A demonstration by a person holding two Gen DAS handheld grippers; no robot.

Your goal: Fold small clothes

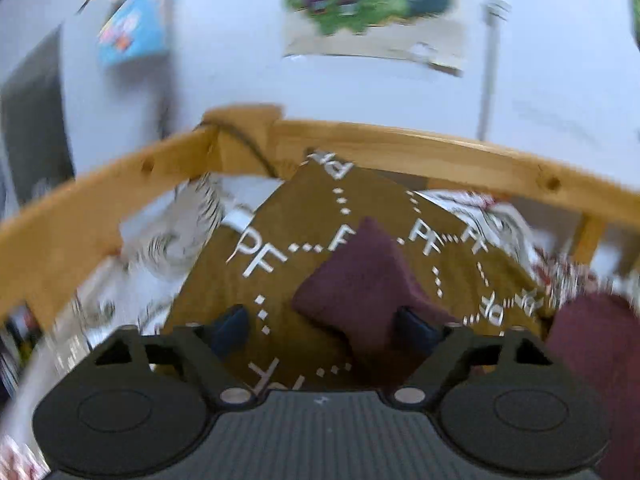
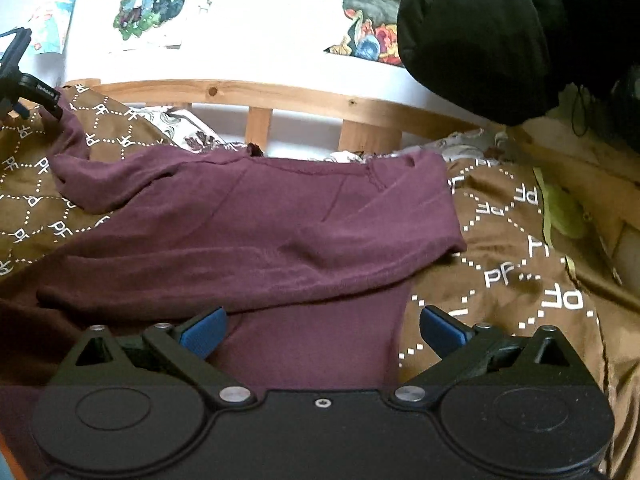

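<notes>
A maroon long-sleeved top point(image 2: 260, 232) lies spread on a brown blanket printed with white letters point(image 2: 520, 240). My right gripper point(image 2: 324, 332) is open over the top's lower part, and its blue pads point(image 2: 204, 332) touch no cloth. One sleeve runs up and to the left to my left gripper point(image 2: 36, 108). In the blurred left wrist view, that sleeve's end point(image 1: 360, 280) lies between the fingers of my left gripper point(image 1: 324, 330). There is a gap between the cloth and the left pad point(image 1: 230, 332).
A wooden bed rail point(image 2: 280, 92) runs behind the blanket, with a white wall and posters point(image 2: 156, 0) beyond. A black bundle point(image 2: 480, 32) hangs at the upper right. A green item point(image 2: 564, 212) lies at the blanket's right edge. White patterned bedding point(image 1: 172, 236) shows beside the blanket.
</notes>
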